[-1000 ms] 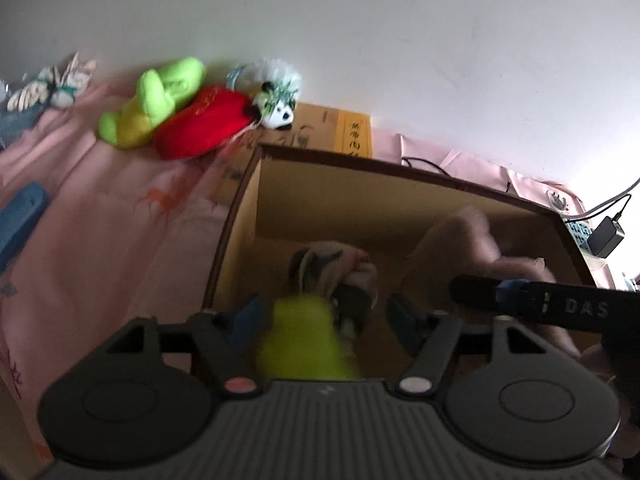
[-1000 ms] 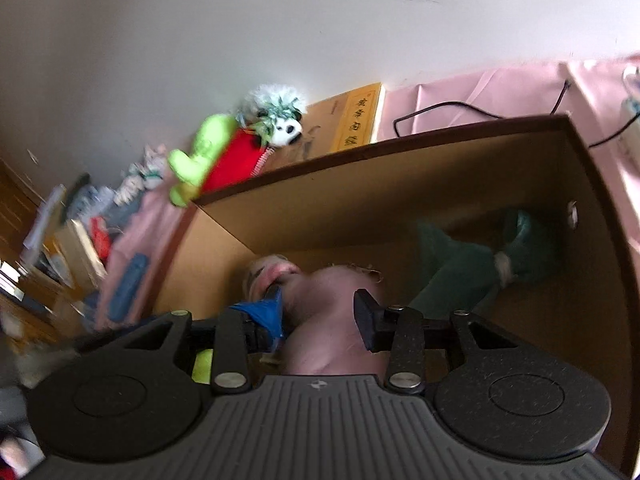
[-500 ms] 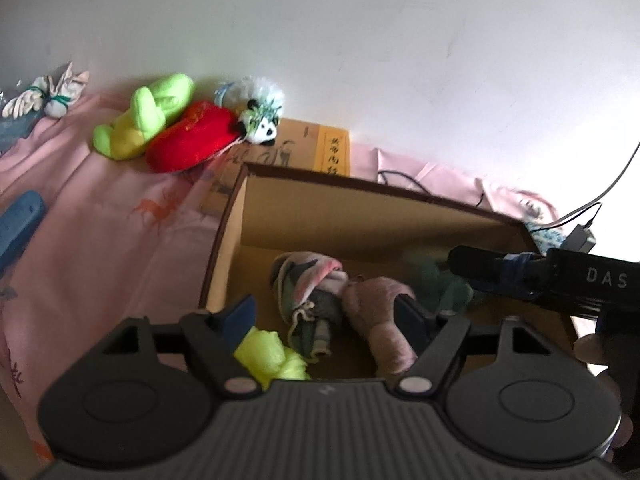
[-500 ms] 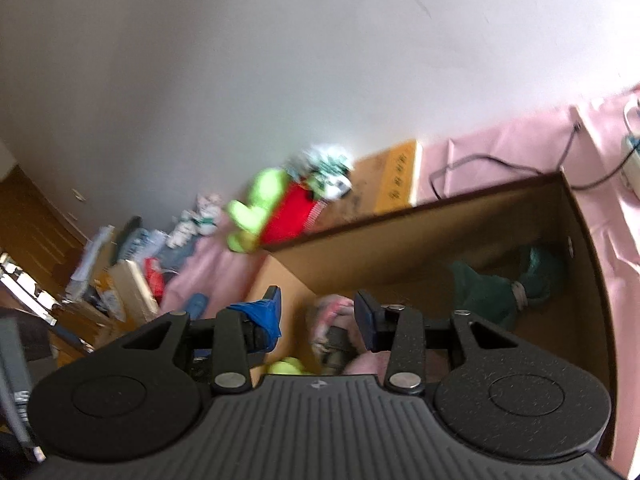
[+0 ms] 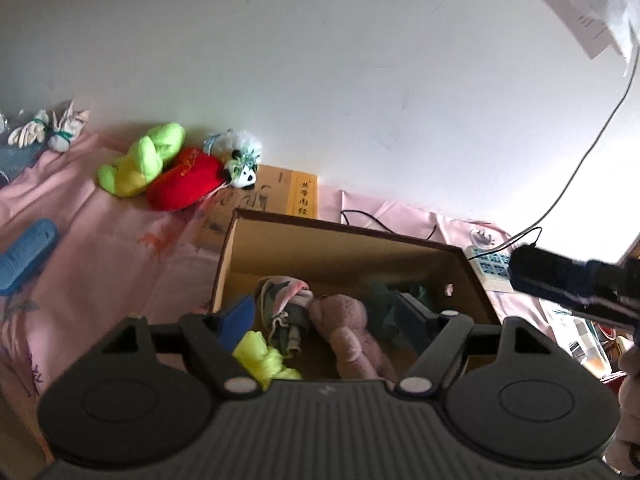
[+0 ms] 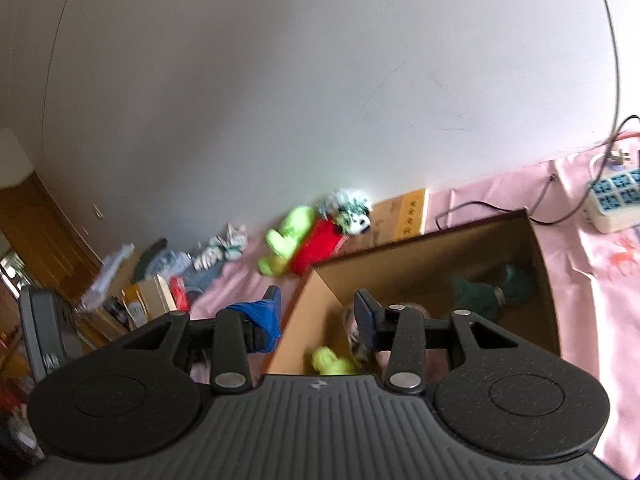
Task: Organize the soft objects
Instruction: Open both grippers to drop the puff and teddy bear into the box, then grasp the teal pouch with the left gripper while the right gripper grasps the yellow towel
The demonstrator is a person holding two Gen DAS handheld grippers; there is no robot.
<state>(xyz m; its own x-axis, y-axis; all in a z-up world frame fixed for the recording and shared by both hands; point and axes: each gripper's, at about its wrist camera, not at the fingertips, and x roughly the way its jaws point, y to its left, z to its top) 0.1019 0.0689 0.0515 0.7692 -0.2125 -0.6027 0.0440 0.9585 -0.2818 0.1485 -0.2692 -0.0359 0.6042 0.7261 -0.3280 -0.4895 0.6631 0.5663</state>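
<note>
An open cardboard box (image 5: 340, 230) sits on a pink sheet. Inside lie a yellow-green plush (image 5: 264, 360), a doll in a pink hat (image 5: 284, 308), a pink teddy bear (image 5: 348, 336) and a dark green plush (image 5: 386, 300). My left gripper (image 5: 326, 312) hovers above the box's near edge, its jaws opening wide and nothing held. My right gripper (image 6: 318, 310) is open and empty over the box's (image 6: 420, 236) left corner. By the wall lie a lime plush (image 5: 140, 164), a red plush (image 5: 184, 184) and a fluffy panda (image 5: 240, 160).
A flat brown package (image 5: 280, 196) lies behind the box. A power strip (image 6: 612, 200) with cables sits to the right. A blue object (image 5: 24, 256) and a tied white bundle (image 5: 48, 130) lie at the left. Cluttered shelves (image 6: 140, 292) stand further left.
Both grippers have risen and drawn back out of the box. The yellow-green plush that was between my left fingers now lies in the box, beside the doll and bear.
</note>
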